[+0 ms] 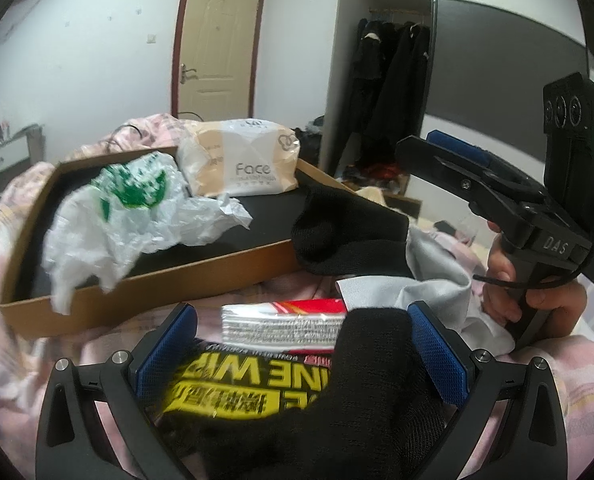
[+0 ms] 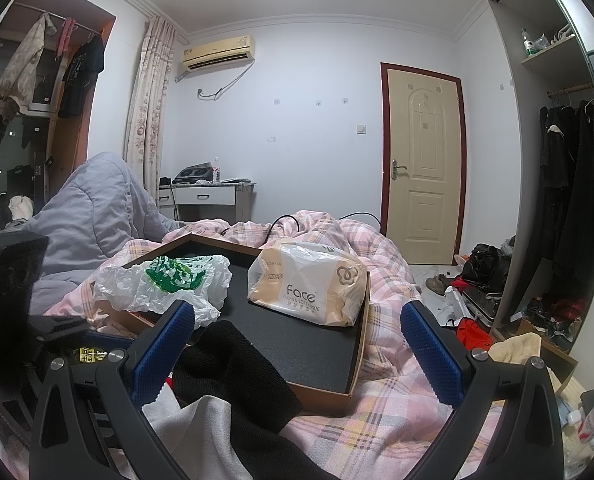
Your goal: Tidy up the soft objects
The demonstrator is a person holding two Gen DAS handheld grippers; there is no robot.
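My left tongs gape over a black sock; right tongs open before the cardboard tray.

Black sock draped over box edge; crumpled bag inside.

The room has white walls and a white ceiling. A cream door with a dark red frame stands closed in the far wall. An air conditioner hangs high on that wall, beside a flowered curtain. Under it stands a small white desk. At the right an open wardrobe holds dark clothes on a rail. A bed with a pink checked quilt fills the middle.
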